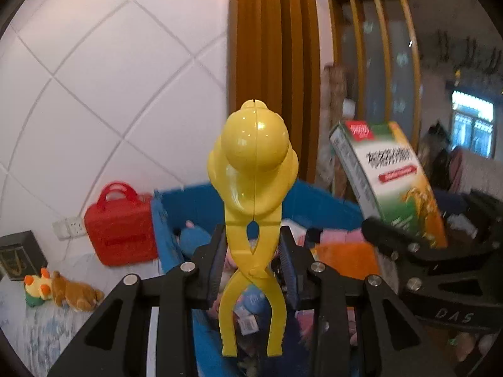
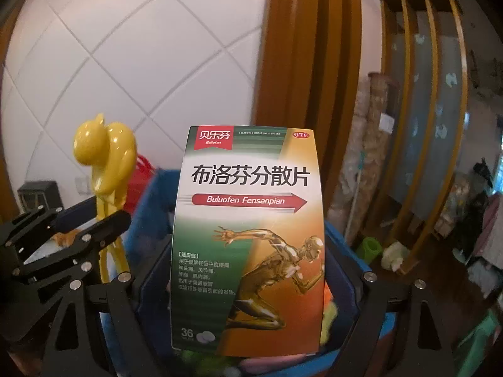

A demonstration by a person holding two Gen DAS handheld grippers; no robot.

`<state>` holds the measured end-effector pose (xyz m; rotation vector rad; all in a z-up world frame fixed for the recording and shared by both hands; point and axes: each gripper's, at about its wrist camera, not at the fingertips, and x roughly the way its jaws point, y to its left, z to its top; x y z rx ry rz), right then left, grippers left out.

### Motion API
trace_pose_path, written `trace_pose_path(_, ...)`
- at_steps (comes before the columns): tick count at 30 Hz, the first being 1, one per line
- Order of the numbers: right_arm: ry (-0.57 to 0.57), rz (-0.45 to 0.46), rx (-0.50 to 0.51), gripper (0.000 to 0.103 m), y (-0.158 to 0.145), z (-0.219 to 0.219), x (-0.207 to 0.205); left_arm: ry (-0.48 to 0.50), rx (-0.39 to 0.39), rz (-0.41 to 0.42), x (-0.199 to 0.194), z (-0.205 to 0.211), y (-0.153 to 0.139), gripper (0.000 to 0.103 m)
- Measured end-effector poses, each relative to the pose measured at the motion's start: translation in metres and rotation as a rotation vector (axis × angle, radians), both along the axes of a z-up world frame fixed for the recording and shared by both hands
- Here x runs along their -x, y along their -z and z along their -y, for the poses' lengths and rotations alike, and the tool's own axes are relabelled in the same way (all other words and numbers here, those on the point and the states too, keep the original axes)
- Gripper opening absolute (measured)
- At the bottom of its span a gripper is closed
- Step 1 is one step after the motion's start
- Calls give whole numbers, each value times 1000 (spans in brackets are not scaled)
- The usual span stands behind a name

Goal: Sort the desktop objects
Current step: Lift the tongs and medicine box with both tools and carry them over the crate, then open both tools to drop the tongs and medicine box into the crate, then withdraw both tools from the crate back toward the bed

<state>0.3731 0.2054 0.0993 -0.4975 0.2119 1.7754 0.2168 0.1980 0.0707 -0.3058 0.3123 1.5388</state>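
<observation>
While both tools hang over the blue bin (image 1: 323, 201), each one has a catch. The left tool (image 1: 253, 262) pinches a yellow clamp toy (image 1: 253, 163) just above its pivot, pads pressed to either side of the thin neck. The moulded duck-shaped head stands upright above the bin's far wall, and the two handles hang down towards the toys inside the bin.

Over on the right, the right tool (image 2: 248, 286) stands spread wide, and it needs to: it grips a medicine box (image 2: 248, 220) by its two side edges. The box is upright, front face to the camera, with a running figure and the words "Buluofen Fensanpian". Its lower end sits over the bin's opening. From the left wrist view that same box (image 1: 393, 182) tilts above the right end of the bin, with the right tool's dark frame beneath it.

Inside the bin lies a jumble of soft things: something pink, something orange (image 1: 345, 259), a blue plush (image 1: 195, 238). Left of the bin a red case (image 1: 121, 232) leans against the tiled wall (image 1: 94, 78). Further left of the bin, on the pale bench (image 1: 47, 323), lie a brown plush (image 1: 77, 292) and a small yellow and green toy (image 1: 37, 289), touching one another. A dark box (image 1: 19, 254) stands beyond them, well clear of the bin.
</observation>
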Motion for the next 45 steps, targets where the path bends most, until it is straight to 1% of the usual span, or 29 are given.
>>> trace_pose_path(2,-29,2,38,87,15,-9,-16,-24,75,-20,-14,-14,13,32)
trace_pose_path(5,-77,-1,94,87,34,-24,-25,-70,150,-60,-25,-23,27,32)
trace_pose_path(9,-122,-16,153,87,61,-34,-22,-103,218,-82,-20,-27,42,32)
trace_pose_path(12,-109,19,138,87,67,-33,-19,-111,253,-83,-18,-30,47,32)
trace_pose_path(13,-112,27,136,87,67,-33,-16,-118,257,-80,-17,-31,47,35)
trace_pose_path(14,-116,31,137,87,67,-32,-13,-136,260,-80,-15,-29,47,47)
trace_pose_path(15,-129,41,133,87,68,-32,-9,-148,264,-74,-11,-29,47,56)
trace_pose_path(16,-137,46,128,87,68,-32,-7,-167,256,-72,-8,-25,48,68)
trace_pose_path(17,-140,47,126,88,67,-31,-5,-194,242,-78,-5,-21,47,74)
trace_pose_path(23,-193,38,149,89,73,-26,4,-232,223,-61,6,-7,45,80)
trace_pose_path(25,-197,32,151,99,73,-25,4,-243,221,-57,11,-4,44,80)
trace_pose_path(28,-205,12,149,102,71,-23,1,-258,219,-53,16,1,44,80)
trace_pose_path(31,-217,1,147,103,66,-19,2,-291,212,-38,28,12,47,84)
trace_pose_path(34,-235,-15,134,103,60,-9,12,-329,210,-20,48,27,51,92)
trace_pose_path(37,-279,-37,116,103,50,7,34,-367,207,-14,77,45,53,92)
trace_pose_path(40,-322,-28,79,103,37,27,67,-398,199,2,117,65,58,92)
trace_pose_path(43,-351,-23,50,103,28,54,111,-422,202,4,168,88,66,92)
trace_pose_path(45,-369,-23,37,103,23,73,143,-430,203,3,212,106,73,92)
